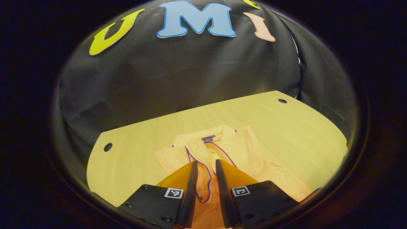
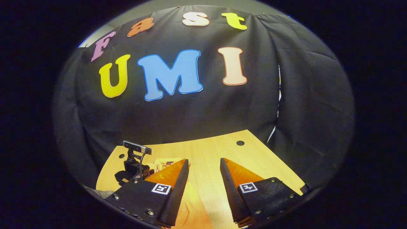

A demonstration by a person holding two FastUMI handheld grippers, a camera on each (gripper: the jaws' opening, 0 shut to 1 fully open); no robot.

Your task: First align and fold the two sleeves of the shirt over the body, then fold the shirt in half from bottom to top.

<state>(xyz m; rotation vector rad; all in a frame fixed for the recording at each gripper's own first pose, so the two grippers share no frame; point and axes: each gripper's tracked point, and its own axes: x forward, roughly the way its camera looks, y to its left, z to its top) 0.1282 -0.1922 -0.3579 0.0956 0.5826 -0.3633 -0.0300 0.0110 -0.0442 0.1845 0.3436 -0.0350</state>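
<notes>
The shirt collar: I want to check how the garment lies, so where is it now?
In the left gripper view the shirt collar lies at the shirt's far end, mid-table, just beyond the left gripper.

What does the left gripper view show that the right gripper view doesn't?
Left gripper view alone: the shirt's collar with its small tag, and the purple trim line running down the fabric. Right gripper view alone: the other gripper off to the left over the shirt, cable attached. Both share the wooden table with its round holes, and the orange shirt.
</notes>
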